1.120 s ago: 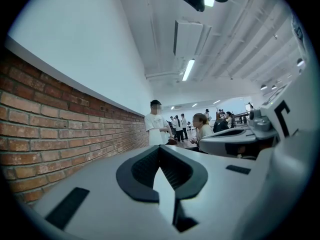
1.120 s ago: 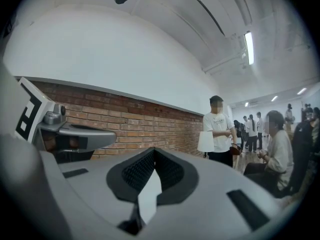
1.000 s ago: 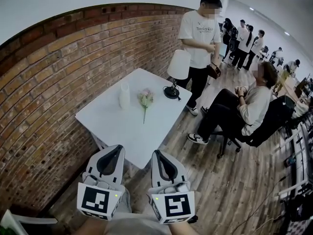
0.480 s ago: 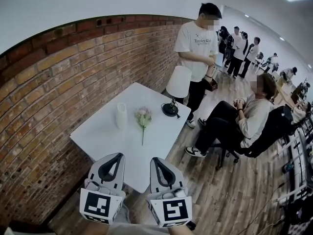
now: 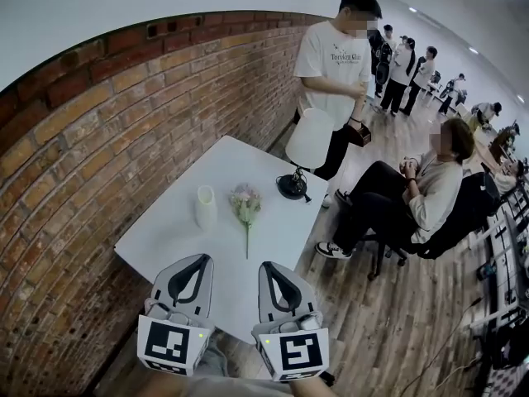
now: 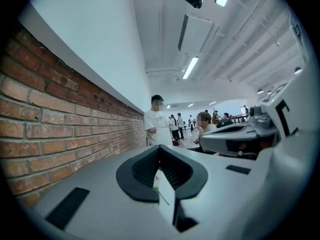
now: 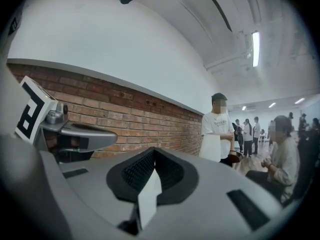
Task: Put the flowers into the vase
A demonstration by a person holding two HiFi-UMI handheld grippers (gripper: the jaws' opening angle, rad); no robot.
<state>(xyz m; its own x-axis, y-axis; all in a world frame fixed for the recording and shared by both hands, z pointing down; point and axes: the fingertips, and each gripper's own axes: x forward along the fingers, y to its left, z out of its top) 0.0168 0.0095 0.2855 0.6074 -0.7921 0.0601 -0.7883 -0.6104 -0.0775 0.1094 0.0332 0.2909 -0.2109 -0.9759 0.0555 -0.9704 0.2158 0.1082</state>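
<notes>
A small bunch of pale pink flowers lies on the white table, its green stem pointing toward me. The white vase stands upright just left of the blooms. My left gripper and right gripper are side by side at the table's near edge, level and pointing at the table, well short of the flowers. Both are shut with nothing in them. In the left gripper view the jaws meet, and a bit of green stem shows through the gap below. In the right gripper view the jaws also meet.
A table lamp with a white shade and black base stands at the table's far right. A brick wall runs along the left. A person in a white shirt stands behind the table and another sits on a chair at the right.
Both grippers have come forward together to the table's near edge, and the table, vase and flowers now sit closer in the head view. The jaws stayed shut.
</notes>
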